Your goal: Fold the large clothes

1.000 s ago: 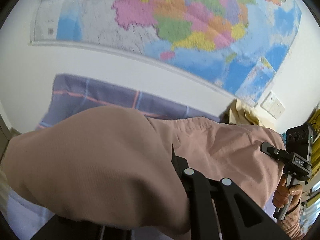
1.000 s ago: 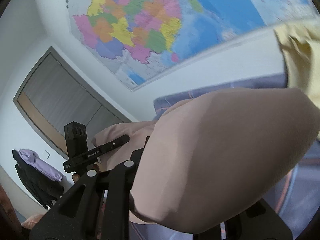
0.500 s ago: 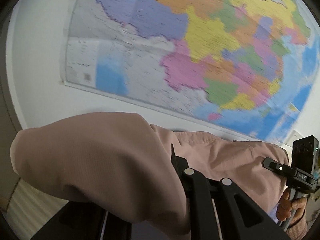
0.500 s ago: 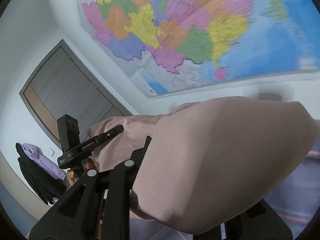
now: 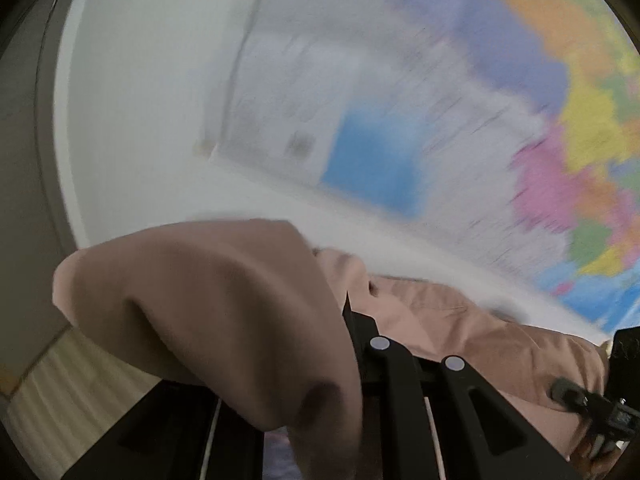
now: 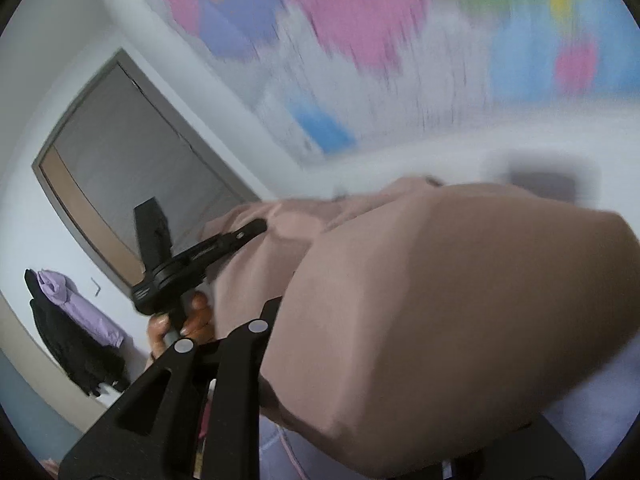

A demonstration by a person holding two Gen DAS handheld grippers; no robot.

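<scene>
A large dusty-pink garment (image 5: 224,304) is held up in the air between both grippers. My left gripper (image 5: 344,320) is shut on one edge of it, and the cloth drapes over the left finger and hides it. My right gripper (image 6: 280,312) is shut on another edge of the pink garment (image 6: 460,300), which bulges over its right finger. The garment stretches between the two. The right gripper shows at the lower right of the left wrist view (image 5: 592,404). The left gripper shows in the right wrist view (image 6: 248,232), held by a hand.
A coloured wall map (image 5: 460,112) hangs on the white wall ahead, blurred by motion; it also shows in the right wrist view (image 6: 360,20). A grey door (image 6: 132,168) stands at left, with dark and purple clothes (image 6: 68,320) hanging beside it.
Both grippers have swung upward with the pink garment. The plaid bedding and yellow cloth have dropped out of view. The views now face the wall and map, blurred.
</scene>
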